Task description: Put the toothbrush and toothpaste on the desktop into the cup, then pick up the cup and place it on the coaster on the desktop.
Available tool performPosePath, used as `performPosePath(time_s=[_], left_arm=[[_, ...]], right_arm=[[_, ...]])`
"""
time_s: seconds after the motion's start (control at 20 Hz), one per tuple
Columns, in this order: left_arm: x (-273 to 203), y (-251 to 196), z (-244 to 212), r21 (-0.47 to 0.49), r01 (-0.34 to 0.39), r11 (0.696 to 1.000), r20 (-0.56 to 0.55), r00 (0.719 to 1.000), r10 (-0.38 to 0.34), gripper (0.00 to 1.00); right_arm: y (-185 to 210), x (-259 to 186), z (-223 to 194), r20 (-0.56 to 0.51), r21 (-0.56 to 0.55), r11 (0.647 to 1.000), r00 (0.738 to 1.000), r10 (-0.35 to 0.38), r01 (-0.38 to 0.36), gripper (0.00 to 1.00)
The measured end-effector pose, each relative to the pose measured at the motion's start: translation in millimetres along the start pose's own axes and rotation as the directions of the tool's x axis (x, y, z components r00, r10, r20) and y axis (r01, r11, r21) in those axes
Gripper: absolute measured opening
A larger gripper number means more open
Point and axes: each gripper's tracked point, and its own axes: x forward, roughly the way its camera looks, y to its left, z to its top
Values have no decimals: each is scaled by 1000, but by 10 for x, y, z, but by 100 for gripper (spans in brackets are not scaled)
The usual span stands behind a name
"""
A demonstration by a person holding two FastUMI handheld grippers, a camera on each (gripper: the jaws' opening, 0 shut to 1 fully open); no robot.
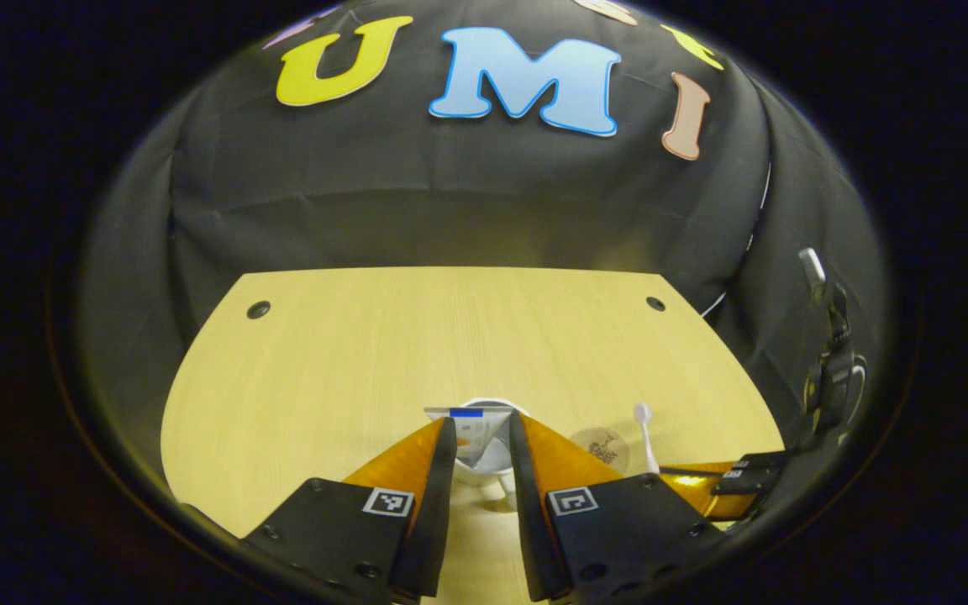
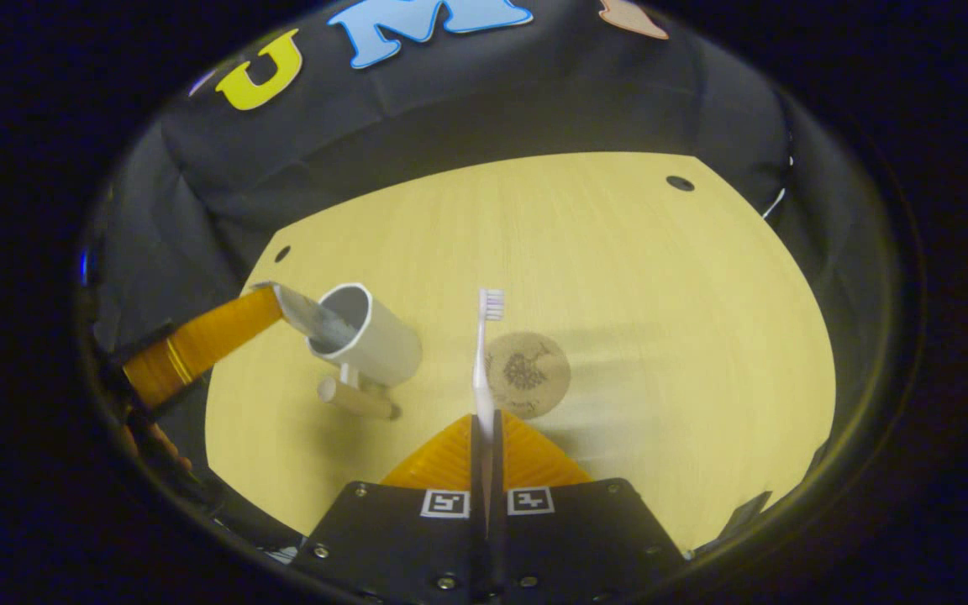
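My left gripper (image 1: 481,430) is shut on the toothpaste tube (image 1: 474,439), whose lower end dips into the white cup (image 1: 484,476) right under the fingers. In the right gripper view the tube (image 2: 309,319) slants from the left gripper (image 2: 276,302) into the mouth of the cup (image 2: 375,340), which has a wooden handle (image 2: 356,398). My right gripper (image 2: 485,418) is shut on the toothbrush (image 2: 482,361), bristles pointing away, above the round patterned coaster (image 2: 527,374). The coaster (image 1: 600,445) lies right of the cup, with the toothbrush (image 1: 644,437) and right gripper (image 1: 667,472) beside it.
The light wooden desktop (image 2: 635,277) has a dark grommet hole near each far corner (image 1: 258,309) (image 1: 655,303). Black cloth walls close it in behind and at the sides. A dark stand with a device (image 1: 828,353) rises off the right edge.
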Motion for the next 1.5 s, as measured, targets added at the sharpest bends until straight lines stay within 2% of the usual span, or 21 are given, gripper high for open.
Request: performPosePath(time_s=[0.15,0.35,0.5,0.75,0.95,1.2,1.3,1.35,1.5], left_arm=[[-75,39,-25,-11,-1,1000,4,1000,1,41],[-200,148,-74,-37,-20,999,4,1000,20,41],[-288,246,-139,-64,-39,997,-2,999,39,41],[-444,491,-313,-103,-89,991,-17,996,87,41],[-497,606,-467,-138,-112,984,-39,993,108,41],[-528,613,-637,-153,-121,981,-70,991,111,44],[-505,582,-654,-151,-113,982,-73,992,102,41],[-474,558,-672,-146,-108,983,-75,992,98,44],[-361,493,-654,-134,-80,988,-80,994,70,44]], right_arm=[[244,21,440,82,-11,998,995,56,-56,2],[632,59,979,192,-19,986,967,165,-165,2],[842,123,1205,232,-16,970,943,238,-241,2],[1014,252,1366,260,12,957,925,276,-289,2],[1076,327,1342,276,14,950,914,296,-312,2],[1294,568,1107,255,-144,949,916,310,-281,2],[1311,563,1118,281,-178,944,905,319,-278,3],[1307,551,1141,297,-185,944,900,320,-274,3],[1258,441,1161,340,-221,944,888,309,-243,3]])
